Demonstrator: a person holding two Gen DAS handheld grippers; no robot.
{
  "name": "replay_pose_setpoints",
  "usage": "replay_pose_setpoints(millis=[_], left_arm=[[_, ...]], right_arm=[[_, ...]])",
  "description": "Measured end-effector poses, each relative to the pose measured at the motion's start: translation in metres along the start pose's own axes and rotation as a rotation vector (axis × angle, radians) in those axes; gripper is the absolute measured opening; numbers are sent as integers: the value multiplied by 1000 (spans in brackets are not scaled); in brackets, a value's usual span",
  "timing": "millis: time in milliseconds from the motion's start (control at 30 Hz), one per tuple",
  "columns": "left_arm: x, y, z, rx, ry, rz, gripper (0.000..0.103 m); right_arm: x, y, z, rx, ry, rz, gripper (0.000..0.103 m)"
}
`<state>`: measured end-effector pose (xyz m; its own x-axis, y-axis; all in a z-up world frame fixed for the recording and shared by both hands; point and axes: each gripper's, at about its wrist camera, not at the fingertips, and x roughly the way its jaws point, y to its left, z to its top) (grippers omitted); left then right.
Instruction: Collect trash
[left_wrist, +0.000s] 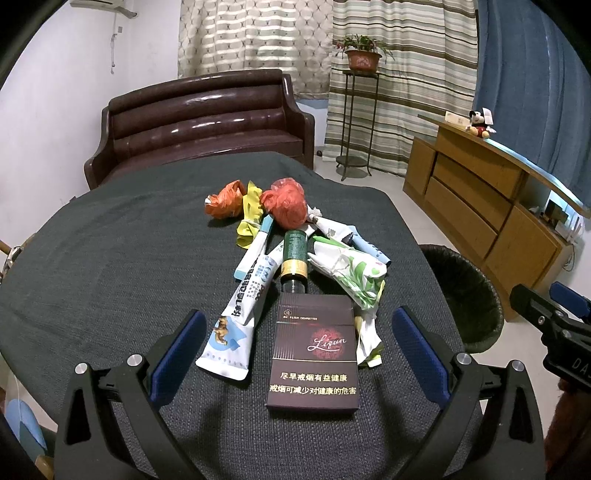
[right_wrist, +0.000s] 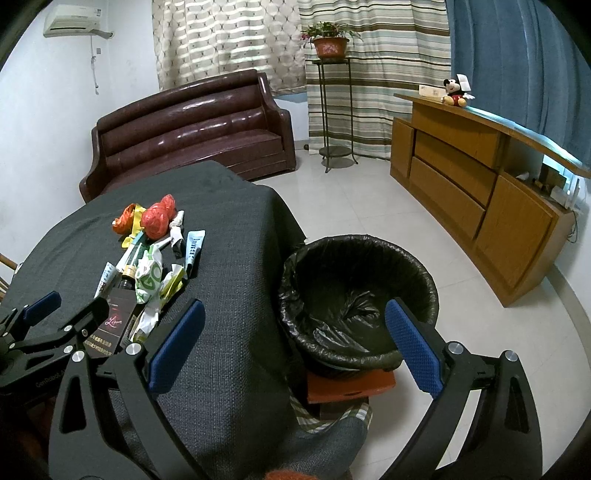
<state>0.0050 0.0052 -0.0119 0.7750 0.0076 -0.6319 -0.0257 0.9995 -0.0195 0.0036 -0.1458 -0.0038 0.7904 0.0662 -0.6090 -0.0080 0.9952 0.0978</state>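
dark grey cloth (left_wrist: 110, 277) covers the table in the left wrist view, where the left gripper (left_wrist: 299, 343) stands wide open, holding nothing, its blue pads either side of a cigarette pack (left_wrist: 314, 354). beyond the pack lie a tube (left_wrist: 240, 314), a green bottle (left_wrist: 294, 254) and crumpled wrappers (left_wrist: 284, 206).

the right wrist view shows the right gripper (right_wrist: 293, 339) spread wide and empty over the table edge, its right pad in front of the black-lined bin (right_wrist: 354, 291) beside the table.

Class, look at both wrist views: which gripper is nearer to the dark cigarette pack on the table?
Left. The left gripper is open with the cigarette pack lying between its fingers. The right gripper hangs open off to the side, over the table edge and the bin.
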Motion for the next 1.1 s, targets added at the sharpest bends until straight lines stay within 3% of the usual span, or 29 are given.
replay_pose_setpoints(millis=[833, 1100], left_arm=[[-1, -6, -11, 7, 7, -16, 97], [-7, 8, -7, 2, -1, 13, 95]], right_arm=[[2, 1, -2, 0, 4, 4, 96], [2, 14, -5, -21, 8, 15, 95]])
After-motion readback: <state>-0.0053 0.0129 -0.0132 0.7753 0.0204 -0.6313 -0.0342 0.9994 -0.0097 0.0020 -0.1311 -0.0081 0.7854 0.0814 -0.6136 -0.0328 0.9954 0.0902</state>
